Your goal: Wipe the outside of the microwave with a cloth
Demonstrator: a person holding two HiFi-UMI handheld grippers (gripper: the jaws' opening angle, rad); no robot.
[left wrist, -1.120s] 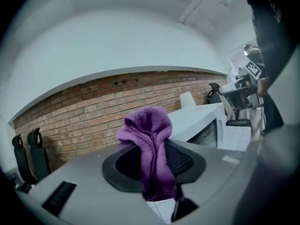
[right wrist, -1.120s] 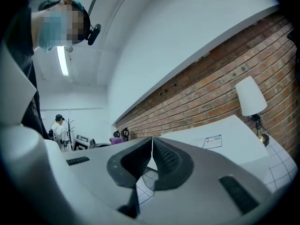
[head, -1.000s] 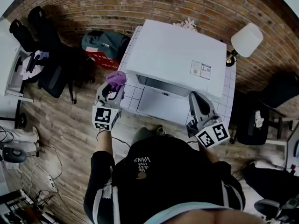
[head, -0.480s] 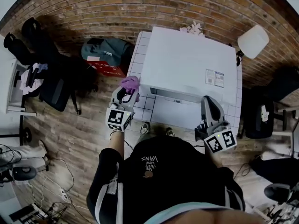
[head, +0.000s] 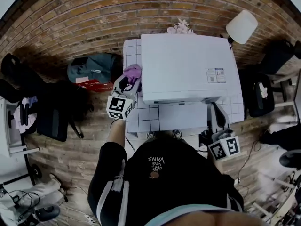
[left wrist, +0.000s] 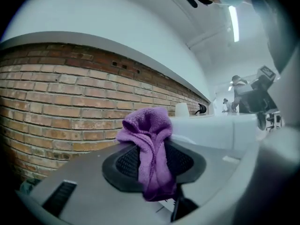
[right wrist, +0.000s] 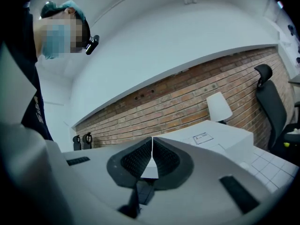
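Observation:
The white microwave (head: 188, 67) stands on a white tiled table (head: 141, 119) against a brick wall. My left gripper (head: 130, 80) is at the microwave's left side, shut on a purple cloth (head: 133, 72) that bunches out past its tips by the upper left edge. In the left gripper view the cloth (left wrist: 151, 149) hangs folded between the jaws, with the microwave (left wrist: 211, 130) just behind to the right. My right gripper (head: 212, 107) sits by the microwave's front right corner, shut and holding nothing. In the right gripper view (right wrist: 152, 142) the microwave (right wrist: 213, 142) lies ahead to the right.
A white lamp (head: 242, 26) stands behind the microwave's right corner, and a pale pink object (head: 178, 27) behind its back edge. Bags (head: 94, 68) lie on the wooden floor to the left. Black chairs (head: 54, 112) stand further left and on the right (head: 258, 98).
The left gripper, with the cloth in it, has moved along the microwave's left side toward the back. The right gripper stays at the front right. The head view has shifted.

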